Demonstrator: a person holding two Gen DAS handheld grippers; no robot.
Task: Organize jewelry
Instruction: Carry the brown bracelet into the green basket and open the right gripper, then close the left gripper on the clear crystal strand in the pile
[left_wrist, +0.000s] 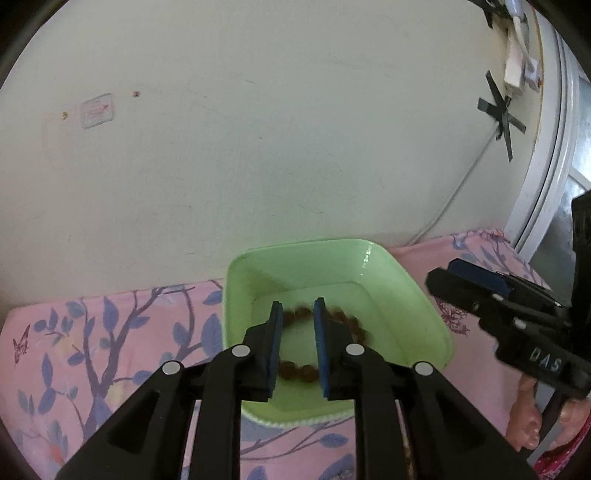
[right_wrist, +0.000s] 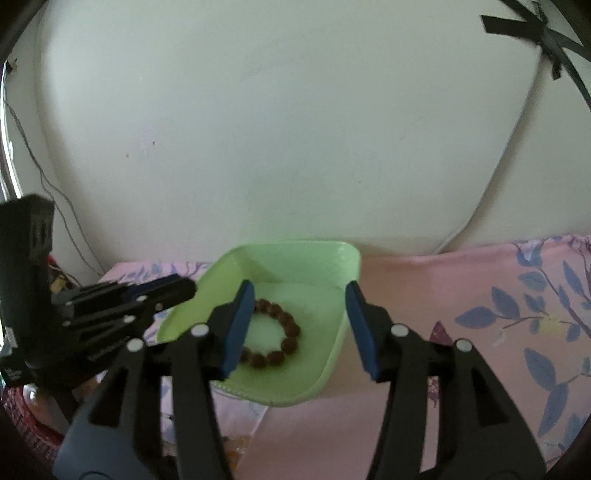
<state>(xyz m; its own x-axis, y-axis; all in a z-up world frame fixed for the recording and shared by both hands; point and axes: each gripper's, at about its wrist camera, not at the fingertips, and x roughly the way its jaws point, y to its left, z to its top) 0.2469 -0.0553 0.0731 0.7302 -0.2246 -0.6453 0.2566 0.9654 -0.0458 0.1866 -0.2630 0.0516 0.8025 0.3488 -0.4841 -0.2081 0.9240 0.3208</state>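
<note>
A brown bead bracelet lies flat in a light green tray on the pink floral cloth. It also shows in the left wrist view, partly hidden behind the fingers. My left gripper is open a little and empty, above the tray. My right gripper is open wide and empty, above the tray's near right side. The left gripper shows at the left of the right wrist view. The right gripper shows at the right of the left wrist view.
A pale wall rises right behind the tray. The pink floral cloth spreads to both sides. A white cable runs down the wall with black tape. A window frame stands at the right.
</note>
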